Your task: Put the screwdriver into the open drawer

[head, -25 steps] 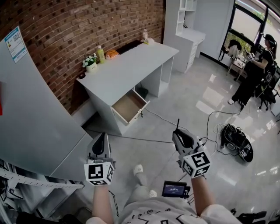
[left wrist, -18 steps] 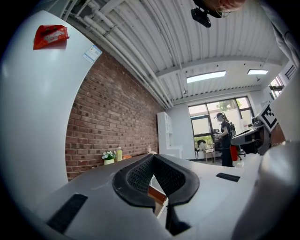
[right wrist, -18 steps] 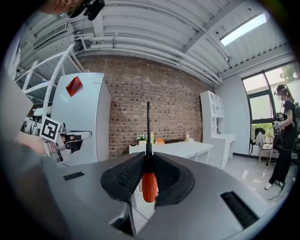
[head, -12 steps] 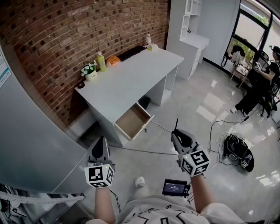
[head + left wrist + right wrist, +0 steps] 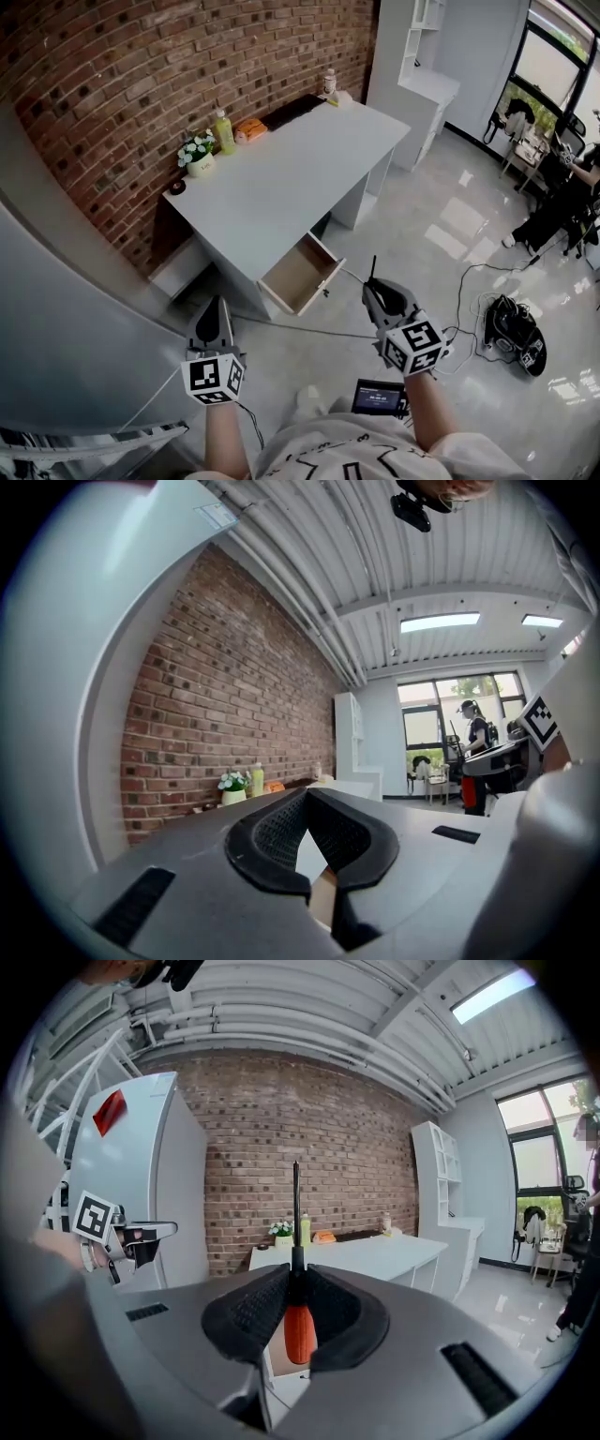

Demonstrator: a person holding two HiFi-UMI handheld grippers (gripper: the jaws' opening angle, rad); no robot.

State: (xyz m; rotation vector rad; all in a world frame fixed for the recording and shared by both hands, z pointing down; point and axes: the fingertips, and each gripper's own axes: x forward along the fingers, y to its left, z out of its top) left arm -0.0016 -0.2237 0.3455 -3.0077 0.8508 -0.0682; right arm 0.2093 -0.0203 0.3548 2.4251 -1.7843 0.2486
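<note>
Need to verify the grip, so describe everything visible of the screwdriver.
The orange-handled screwdriver has a smooth, plastic-looking orange handle, a black collar and a thin dark shaft. It is clamped at the handle and collar between the ribbed black pads of the right tongs, with the shaft pointing straight out past their tips. Nothing else touches it.

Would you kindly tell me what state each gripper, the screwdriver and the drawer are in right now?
left gripper: shut, empty
right gripper: shut on the screwdriver
screwdriver: gripped by its orange handle, shaft pointing forward
drawer: open, looks empty
</note>
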